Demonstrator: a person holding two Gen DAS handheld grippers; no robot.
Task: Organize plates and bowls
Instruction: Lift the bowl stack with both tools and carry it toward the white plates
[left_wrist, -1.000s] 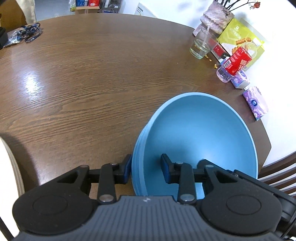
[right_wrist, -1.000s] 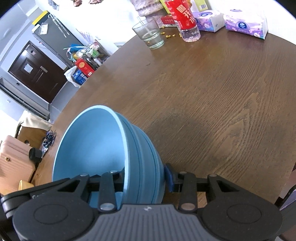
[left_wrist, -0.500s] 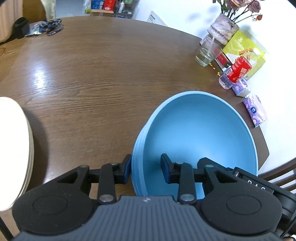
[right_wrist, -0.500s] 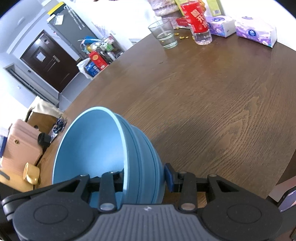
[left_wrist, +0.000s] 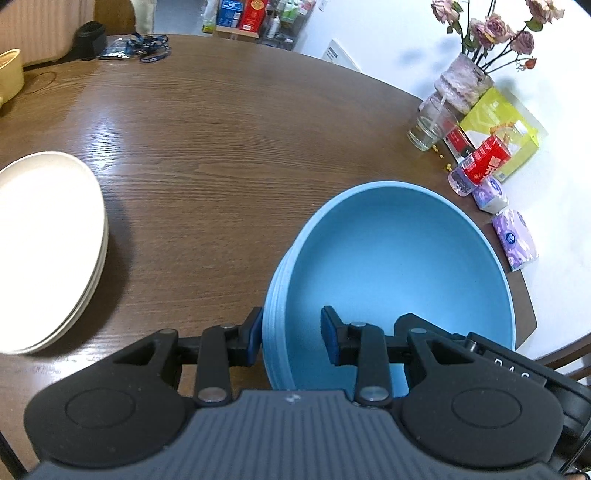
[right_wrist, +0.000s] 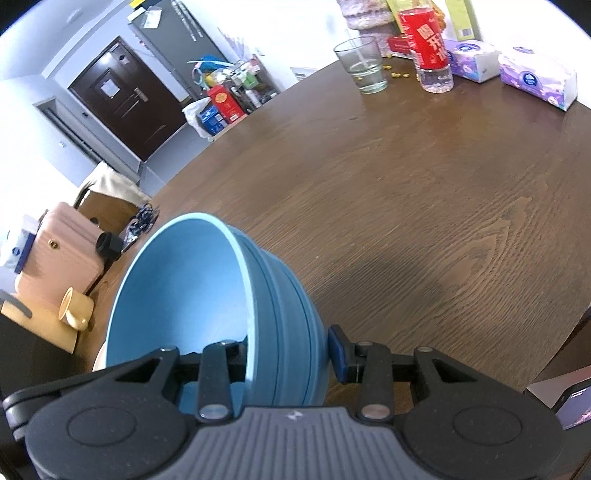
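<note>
A stack of nested blue bowls (left_wrist: 399, 266) hangs tilted above the brown wooden table (left_wrist: 221, 155), held from two sides. My left gripper (left_wrist: 291, 339) is shut on the stack's near rim, one pad outside the wall and one inside. My right gripper (right_wrist: 288, 354) is shut on the opposite rim of the blue bowls (right_wrist: 177, 288), its left pad hidden inside the bowl. The stack throws a shadow on the table below. A stack of white plates (left_wrist: 44, 240) lies on the table to the left of the bowls.
Along the table's far right edge stand a drinking glass (left_wrist: 428, 129), a red-labelled bottle (left_wrist: 480, 166), tissue packs (left_wrist: 513, 240), a yellow-green bag (left_wrist: 498, 129) and a flower vase (left_wrist: 461, 85). A yellow cup (left_wrist: 9, 74) and lanyards (left_wrist: 147, 44) lie far left. A chair back (left_wrist: 561, 362) is at right.
Both grippers have carried the blue bowls up and across the table, rolling slightly. The white plates have come into the left wrist view at the left. Both grips are unchanged.
</note>
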